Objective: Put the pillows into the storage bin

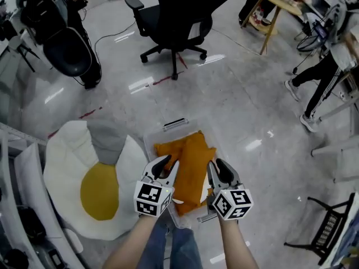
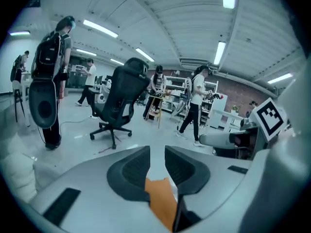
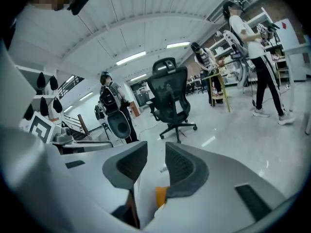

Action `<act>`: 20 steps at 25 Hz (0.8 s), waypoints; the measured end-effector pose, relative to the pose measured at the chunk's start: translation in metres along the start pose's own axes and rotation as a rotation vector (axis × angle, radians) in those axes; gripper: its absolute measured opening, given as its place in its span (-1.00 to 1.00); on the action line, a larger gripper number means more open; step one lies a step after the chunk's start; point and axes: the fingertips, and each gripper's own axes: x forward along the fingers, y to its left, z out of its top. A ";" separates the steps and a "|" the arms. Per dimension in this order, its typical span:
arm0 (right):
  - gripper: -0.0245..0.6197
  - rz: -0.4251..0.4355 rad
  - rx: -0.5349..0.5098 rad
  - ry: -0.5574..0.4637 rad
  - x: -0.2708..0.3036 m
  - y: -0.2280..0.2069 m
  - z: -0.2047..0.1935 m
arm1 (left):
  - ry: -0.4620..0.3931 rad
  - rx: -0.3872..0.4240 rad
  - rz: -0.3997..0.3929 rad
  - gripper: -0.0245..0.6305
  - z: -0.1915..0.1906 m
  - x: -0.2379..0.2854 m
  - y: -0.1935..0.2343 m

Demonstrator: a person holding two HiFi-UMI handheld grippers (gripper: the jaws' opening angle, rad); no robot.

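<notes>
An orange pillow [image 1: 188, 164] lies inside a clear plastic storage bin [image 1: 150, 140] on the floor just ahead of me. My left gripper [image 1: 167, 167] hovers over the pillow's near left side and my right gripper [image 1: 219, 170] over its near right side. In the left gripper view the jaws [image 2: 157, 155] stand a narrow gap apart, with floor showing between them and the orange pillow [image 2: 163, 203] below. The right gripper [image 3: 155, 153] looks the same, with a sliver of orange [image 3: 161, 195] beneath it. A fried-egg pillow [image 1: 95, 189], white with a yellow centre, lies on the floor to the left of the bin.
A grey cushion [image 1: 107, 140] rests on the egg pillow's top edge. A black office chair [image 1: 174, 21] stands beyond the bin. A black bag and round case [image 1: 67, 49] sit far left, a wooden stool [image 1: 269, 10] far right, and a person's legs [image 1: 314, 77] at the right.
</notes>
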 end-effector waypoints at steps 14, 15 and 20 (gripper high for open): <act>-0.89 0.043 -0.132 -0.260 -0.126 0.130 0.224 | -0.262 0.140 0.044 -0.85 0.243 -0.170 -0.028; -0.90 0.044 -0.146 -0.276 -0.135 0.135 0.231 | -0.275 0.140 0.045 -0.85 0.250 -0.178 -0.032; -0.92 0.036 -0.194 -0.331 -0.174 0.155 0.252 | -0.312 0.136 0.026 -0.86 0.268 -0.212 -0.055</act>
